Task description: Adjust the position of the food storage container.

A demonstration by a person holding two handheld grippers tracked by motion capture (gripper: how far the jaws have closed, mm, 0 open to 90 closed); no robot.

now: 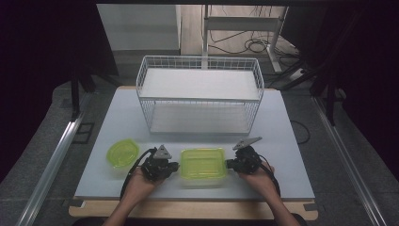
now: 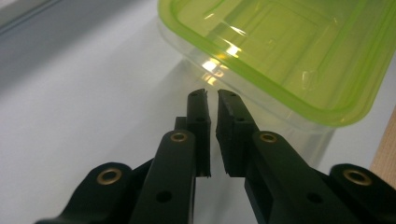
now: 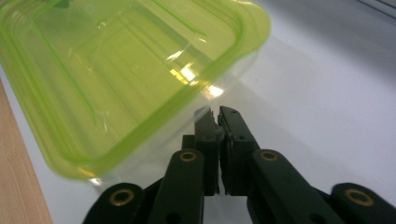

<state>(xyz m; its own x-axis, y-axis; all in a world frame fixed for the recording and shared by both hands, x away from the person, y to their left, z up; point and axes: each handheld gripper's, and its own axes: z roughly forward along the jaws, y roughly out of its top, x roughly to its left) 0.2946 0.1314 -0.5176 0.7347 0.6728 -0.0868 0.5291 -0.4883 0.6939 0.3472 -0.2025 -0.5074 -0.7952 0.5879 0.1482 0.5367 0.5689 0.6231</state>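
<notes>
Rectangular green-lidded container (image 1: 203,165) sits near the front edge of the surface (image 1: 291,155), mid-width. Left claw (image 1: 176,165) closed, empty, tips just beside the container's left wall. Right claw (image 1: 229,164) closed, empty, at its right wall. Round green container (image 1: 123,153) sits toward the front-left corner.

Bare white table (image 1: 282,155) lies open outside both grippers, while the rectangular green-lidded container (image 1: 203,165) blocks the way just ahead of each set of fingertips, a round green-lidded container (image 1: 123,153) sits behind the left gripper (image 1: 177,165), and the wire rack (image 1: 200,94) stands beyond.
</notes>
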